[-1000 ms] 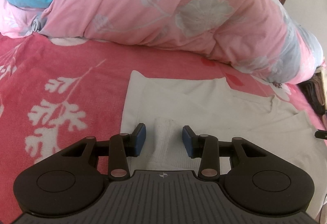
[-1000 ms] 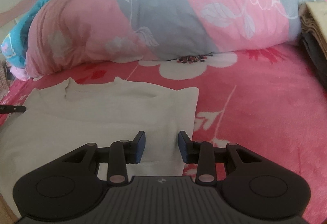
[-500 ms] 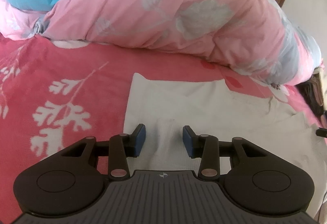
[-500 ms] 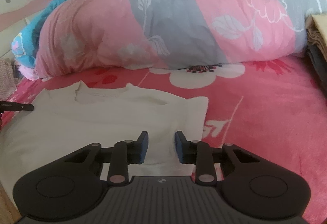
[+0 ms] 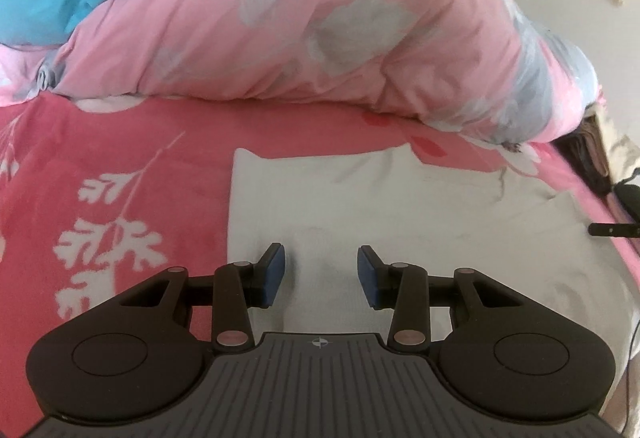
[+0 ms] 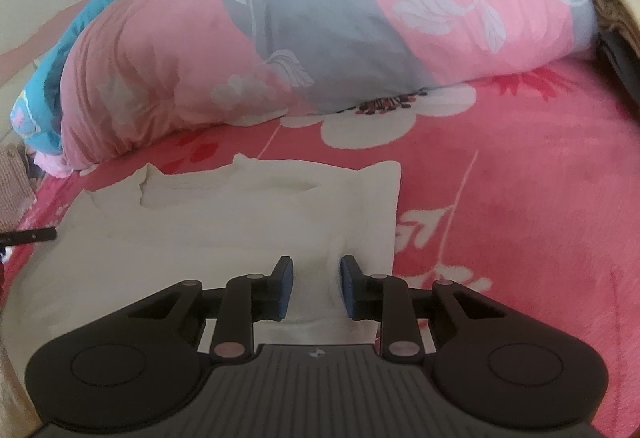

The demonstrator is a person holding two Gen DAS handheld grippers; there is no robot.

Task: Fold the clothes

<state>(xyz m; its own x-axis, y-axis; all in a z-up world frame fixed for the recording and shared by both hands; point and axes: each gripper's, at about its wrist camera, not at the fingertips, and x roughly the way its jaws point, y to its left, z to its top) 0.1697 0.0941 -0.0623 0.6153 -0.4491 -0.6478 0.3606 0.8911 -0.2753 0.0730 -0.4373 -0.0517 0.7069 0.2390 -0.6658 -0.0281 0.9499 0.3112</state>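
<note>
Both views ride low and close, each camera sitting just behind its own pair of black, blue-padded fingers and tilting down across the bed. The left wrist view looks over the left edge of the flat cream-white knit garment [image 5: 400, 206], with the red floral blanket [image 5: 100, 166] to its left. The right wrist view looks over the same garment's right edge [image 6: 224, 226], blanket [image 6: 520, 206] on its right. They share the garment's middle, the rolled pink and grey floral duvet [image 5: 320, 30] [image 6: 320, 30] behind, and each catches the other tool's black tip at frame edge.
</note>
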